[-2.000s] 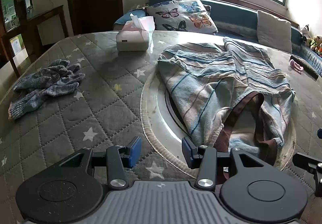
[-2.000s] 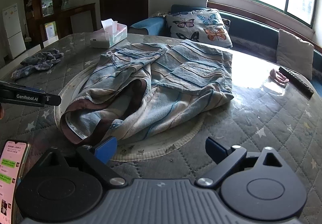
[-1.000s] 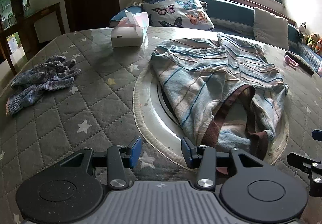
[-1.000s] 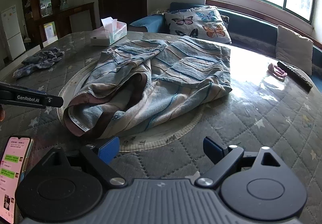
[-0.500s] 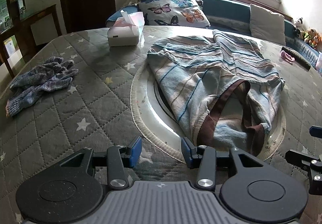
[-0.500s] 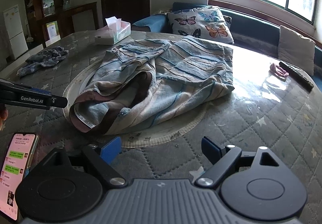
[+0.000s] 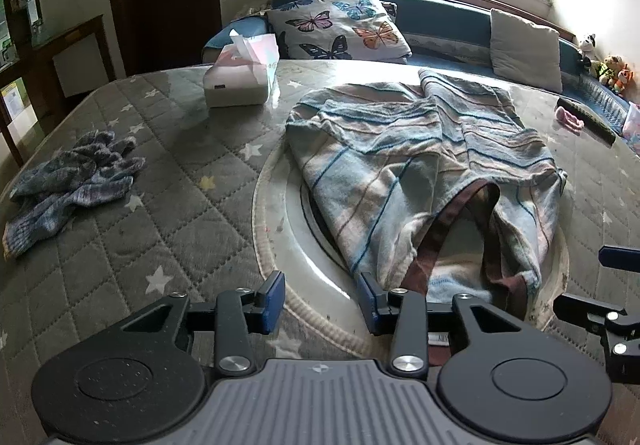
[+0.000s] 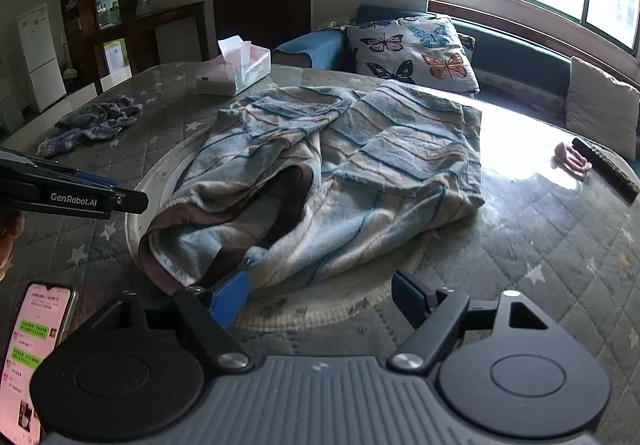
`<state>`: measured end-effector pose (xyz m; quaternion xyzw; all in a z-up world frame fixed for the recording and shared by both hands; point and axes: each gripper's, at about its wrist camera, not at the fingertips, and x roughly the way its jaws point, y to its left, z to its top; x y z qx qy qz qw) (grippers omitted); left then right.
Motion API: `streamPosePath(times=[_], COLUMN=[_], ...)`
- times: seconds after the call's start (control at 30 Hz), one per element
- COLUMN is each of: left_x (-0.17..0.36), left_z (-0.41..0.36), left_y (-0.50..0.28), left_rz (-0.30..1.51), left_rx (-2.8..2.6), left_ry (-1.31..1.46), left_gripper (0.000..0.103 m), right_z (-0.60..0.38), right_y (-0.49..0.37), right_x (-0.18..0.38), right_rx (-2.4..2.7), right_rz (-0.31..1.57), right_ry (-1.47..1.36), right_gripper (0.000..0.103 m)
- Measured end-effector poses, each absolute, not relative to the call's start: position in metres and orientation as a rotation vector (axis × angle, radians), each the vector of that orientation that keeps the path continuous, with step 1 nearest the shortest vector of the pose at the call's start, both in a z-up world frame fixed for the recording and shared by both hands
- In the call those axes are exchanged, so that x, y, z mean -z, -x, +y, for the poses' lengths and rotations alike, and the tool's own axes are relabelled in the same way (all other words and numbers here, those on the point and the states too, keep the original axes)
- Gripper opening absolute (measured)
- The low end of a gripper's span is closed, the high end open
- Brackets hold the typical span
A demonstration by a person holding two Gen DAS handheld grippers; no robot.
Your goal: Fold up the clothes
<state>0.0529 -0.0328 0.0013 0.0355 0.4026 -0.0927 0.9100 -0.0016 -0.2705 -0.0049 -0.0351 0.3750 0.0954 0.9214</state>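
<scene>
Now the striped garment (image 7: 420,165) lies crumpled on the round glass turntable (image 7: 296,245) at the middle of the quilted, star-patterned table (image 7: 160,185), its brown-edged opening turned toward the near rim of the turntable and gaping upward. Most of the cloth sits on the turntable; its far side spreads past the glass onto the quilted cover.

Just short of the turntable's near rim, the left gripper (image 7: 320,299) hovers with its blue-padded jaws spread. They have just been narrowing a little; nothing lies between them, only the rim of the glass below. Its right finger stands right at the near left edge of the garment's opening; whether it touches the cloth cannot be told.

At the near right of the turntable, the right gripper (image 8: 318,297) is also spread wide, its jaws having just been closing somewhat. Its left pad sits against the garment's near hem, while the gap between the fingers shows bare turntable rim and quilted cover, with no cloth pinched.

Beyond the turntable stands a tissue box (image 7: 240,79). Well to the left of the turntable lie knitted gloves (image 7: 68,185). Near the table's front left edge a lit phone (image 8: 34,357) rests face up.
</scene>
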Motion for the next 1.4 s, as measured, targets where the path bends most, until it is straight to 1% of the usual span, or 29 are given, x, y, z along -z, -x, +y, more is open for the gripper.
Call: streamPosePath(times=[0.13,0.2,0.37,0.6,0.77,0.97,1.03,1.07,1.1,1.13,1.3,1.4], left_x=[-0.006,-0.008,-0.018,-0.019,-0.010,0.011,0.017,0.018,0.017,0.016,0.006,-0.001], left_z=[-0.036,-0.038,-0.049,-0.086,-0.113,-0.136,-0.135,-0.132,-0.128,-0.124,-0.104,-0.091], left_y=[-0.063,-0.070,-0.089,-0.125,-0.151,-0.179,-0.186,-0.187,-0.188,-0.188,-0.189,-0.188], left_rz=[0.823,0.820,0.799,0.806,0.807,0.832,0.846,0.847,0.841,0.835,0.802,0.777], left_rx=[0.208,0.216,0.247,0.331,0.389,0.412,0.422,0.434,0.441,0.442,0.421,0.392], left_ry=[-0.082,-0.086,-0.105,-0.128,-0.151,-0.213,-0.204,-0.191,-0.179,-0.166,-0.109,-0.087], left_gripper=[0.036,0.035,0.035,0.035,0.035,0.034,0.021,0.019,0.011,0.008,0.006,0.006], right_z=[-0.276,-0.280,-0.291,-0.309,-0.308,-0.302,-0.299,-0.298,-0.296,-0.293,-0.281,-0.276], right_y=[-0.011,-0.019,-0.042,-0.084,-0.112,-0.140,-0.146,-0.148,-0.150,-0.152,-0.164,-0.168], right_x=[0.002,-0.001,-0.005,-0.006,0.001,0.014,0.019,0.020,0.021,0.023,0.031,0.036], right_rx=[-0.193,-0.188,-0.157,-0.117,-0.122,-0.139,-0.149,-0.154,-0.158,-0.163,-0.161,-0.143], right_rz=[0.777,0.777,0.777,0.778,0.793,0.819,0.830,0.832,0.834,0.836,0.846,0.847], right_ry=[0.057,0.052,0.047,0.022,0.008,-0.017,-0.020,-0.019,-0.019,-0.019,-0.004,0.023], right_gripper=[0.071,0.069,0.062,0.056,0.052,0.051,0.050,0.050,0.050,0.050,0.049,0.041])
